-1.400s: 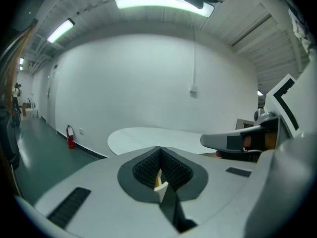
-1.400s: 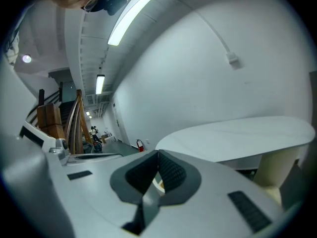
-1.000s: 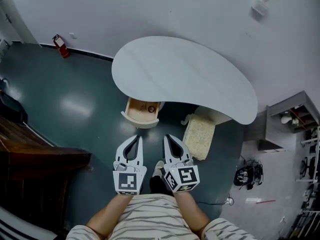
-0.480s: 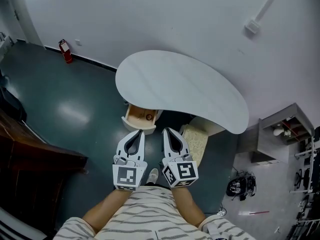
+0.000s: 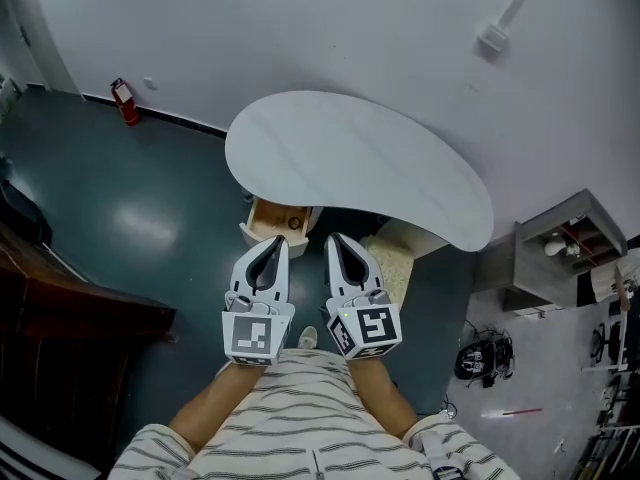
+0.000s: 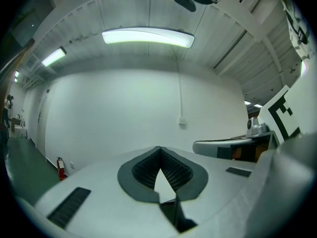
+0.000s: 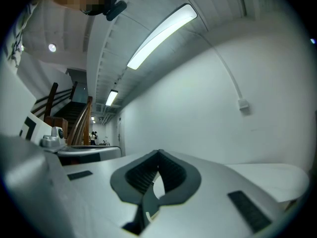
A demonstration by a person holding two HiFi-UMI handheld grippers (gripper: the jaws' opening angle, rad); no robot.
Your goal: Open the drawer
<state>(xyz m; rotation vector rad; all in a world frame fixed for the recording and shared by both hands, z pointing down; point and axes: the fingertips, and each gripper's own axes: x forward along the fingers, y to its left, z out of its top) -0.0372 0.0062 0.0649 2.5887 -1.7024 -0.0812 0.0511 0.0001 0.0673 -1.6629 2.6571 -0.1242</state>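
**Teal floor, white desk, a drawer showing beneath it**

Teal floor runs to a plain white wall, and a curved white desk stands against it. The drawer sits under the desk's near left edge with its pale wooden inside showing, so to my eye it is already some way out. The left gripper and right gripper hang side by side before the person, touching nothing, each with its fingers pressed together and empty. I'd judge the drawer a light, stiff wooden box that slides easily. I can make out no handle, so the white front lip looks the place to hook it. That painted face may be slick, and a straight pull should keep it from jamming.
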